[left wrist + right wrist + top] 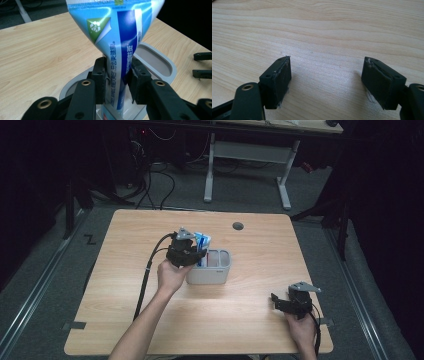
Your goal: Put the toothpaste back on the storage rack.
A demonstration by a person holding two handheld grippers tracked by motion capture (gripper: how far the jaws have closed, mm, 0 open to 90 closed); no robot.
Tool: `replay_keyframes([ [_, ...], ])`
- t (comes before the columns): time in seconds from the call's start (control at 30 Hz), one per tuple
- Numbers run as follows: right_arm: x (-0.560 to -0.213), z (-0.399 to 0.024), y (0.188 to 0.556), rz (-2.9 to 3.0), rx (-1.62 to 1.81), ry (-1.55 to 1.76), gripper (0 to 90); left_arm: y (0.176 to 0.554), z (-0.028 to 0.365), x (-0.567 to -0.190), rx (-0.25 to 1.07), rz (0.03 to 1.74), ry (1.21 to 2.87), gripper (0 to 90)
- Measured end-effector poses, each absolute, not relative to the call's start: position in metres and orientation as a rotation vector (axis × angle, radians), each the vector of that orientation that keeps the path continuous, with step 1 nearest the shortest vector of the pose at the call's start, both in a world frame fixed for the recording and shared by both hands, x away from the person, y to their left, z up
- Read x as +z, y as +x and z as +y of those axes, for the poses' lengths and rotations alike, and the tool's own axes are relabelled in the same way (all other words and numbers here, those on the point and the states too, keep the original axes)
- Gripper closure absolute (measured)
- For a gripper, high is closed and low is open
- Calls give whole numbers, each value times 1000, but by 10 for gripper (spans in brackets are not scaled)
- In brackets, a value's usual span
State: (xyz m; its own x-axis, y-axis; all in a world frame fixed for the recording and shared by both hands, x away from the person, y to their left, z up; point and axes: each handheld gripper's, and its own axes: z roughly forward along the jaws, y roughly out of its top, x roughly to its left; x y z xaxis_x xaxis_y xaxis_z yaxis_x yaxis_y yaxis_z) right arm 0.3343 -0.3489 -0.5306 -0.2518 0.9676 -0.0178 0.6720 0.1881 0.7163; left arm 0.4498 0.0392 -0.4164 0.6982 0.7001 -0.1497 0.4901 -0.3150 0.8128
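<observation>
A blue and white toothpaste tube (117,45) stands upright with its lower end in a grey two-compartment holder (160,62). My left gripper (117,72) is shut on the tube's narrow lower part, both pads pressed against its sides. In the high view the tube (202,240) sticks up from the left compartment of the holder (210,276), near the table's middle, with the left gripper (199,254) at it. My right gripper (276,301) rests near the front right corner. Its jaws stand wide apart over bare wood, and the right gripper (327,72) has nothing between its pads.
The holder's right compartment (220,259) has a pinkish inside. A round cable hole (238,226) sits near the table's (150,235) far edge. The left gripper's cable (145,280) trails across the table's left half. A white-legged desk (285,175) stands beyond the table.
</observation>
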Motion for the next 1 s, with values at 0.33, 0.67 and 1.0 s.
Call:
replay_keyframes([
  [0.33, -531, -349, 334, 1996, 826, 1532, 239, 448, 49, -419, 291, 939, 1959, 653],
  [0.67, -531, -349, 334, 1996, 826, 1532, 239, 442, 54, -416, 335, 936, 1945, 555],
  [1.0, -530, -349, 334, 1994, 827, 1536, 239, 436, 65, -413, 363, 952, 1915, 502],
])
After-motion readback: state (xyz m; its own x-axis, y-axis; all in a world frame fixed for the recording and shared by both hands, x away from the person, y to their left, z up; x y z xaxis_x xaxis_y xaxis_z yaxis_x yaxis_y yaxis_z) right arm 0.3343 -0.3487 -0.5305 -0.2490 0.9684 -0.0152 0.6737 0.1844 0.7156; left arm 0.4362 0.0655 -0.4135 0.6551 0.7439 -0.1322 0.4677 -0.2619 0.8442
